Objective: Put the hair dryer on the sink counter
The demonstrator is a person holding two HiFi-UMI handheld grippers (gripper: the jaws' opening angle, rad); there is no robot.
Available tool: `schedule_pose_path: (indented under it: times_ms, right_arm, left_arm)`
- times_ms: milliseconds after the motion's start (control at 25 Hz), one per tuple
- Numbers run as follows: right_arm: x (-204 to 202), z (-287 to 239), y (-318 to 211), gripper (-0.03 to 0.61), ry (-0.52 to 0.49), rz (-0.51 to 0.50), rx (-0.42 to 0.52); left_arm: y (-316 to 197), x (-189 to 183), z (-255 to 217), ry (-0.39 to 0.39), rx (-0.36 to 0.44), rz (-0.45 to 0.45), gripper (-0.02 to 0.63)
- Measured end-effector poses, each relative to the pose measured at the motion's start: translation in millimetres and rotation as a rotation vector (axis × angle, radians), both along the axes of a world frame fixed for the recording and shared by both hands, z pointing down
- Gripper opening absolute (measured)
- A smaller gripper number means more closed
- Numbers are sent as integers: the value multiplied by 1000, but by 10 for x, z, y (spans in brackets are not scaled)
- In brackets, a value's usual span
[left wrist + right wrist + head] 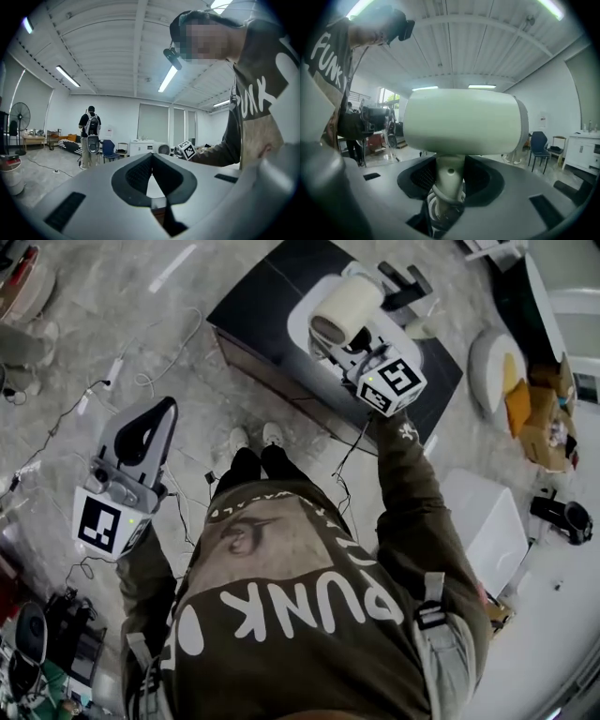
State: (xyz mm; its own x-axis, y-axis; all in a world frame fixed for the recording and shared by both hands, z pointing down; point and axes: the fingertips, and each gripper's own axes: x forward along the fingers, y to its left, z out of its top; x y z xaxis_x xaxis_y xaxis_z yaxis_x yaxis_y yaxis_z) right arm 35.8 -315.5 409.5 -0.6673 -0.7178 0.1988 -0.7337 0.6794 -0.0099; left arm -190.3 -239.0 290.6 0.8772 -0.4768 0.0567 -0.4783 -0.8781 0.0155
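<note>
A cream hair dryer hangs over the white basin of the black sink counter. My right gripper is shut on its handle, and its marker cube sits nearer me. In the right gripper view the barrel lies crosswise above the jaws. The handle and coiled cord run down between the pads of the right gripper. My left gripper is held low at my left side over the floor. It is shut and empty, and the left gripper shows tips that meet.
A black faucet stands at the basin's far side. A white box and cardboard boxes lie on the right. Cables trail over the marble floor. A person with a backpack stands far off.
</note>
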Motion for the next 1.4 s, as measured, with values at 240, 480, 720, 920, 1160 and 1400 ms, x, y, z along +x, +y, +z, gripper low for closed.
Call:
schedule_pose_path:
  times_ms: [240,480,720,920,1160,1400]
  right_arm:
    - [-91,750,-648,160,126,-122,-145]
    - [-254,1524,-1095,160,260,-219,-325]
    - [-450,2142,-1393,160,432,-332,-493]
    - [-573,2596,-1447,160,633,-413,-610]
    - [-654,2903,-1494,160,827,-483,-706]
    - [-662,3058,-1478,160,941,-530,-783]
  left_arm:
    - [-70,-114,157,-41,-56,-56,2]
    - [-155,-129,214,-40,-76,-102,2]
    - [-215,-104,231,-37,-83,-129,2]
    - [-224,-123,269,-35,-96,-151,2]
    - [-233,-128,304,-32,-105,-167,2]
    - [-197,-86,335,-30,-111,-169,2]
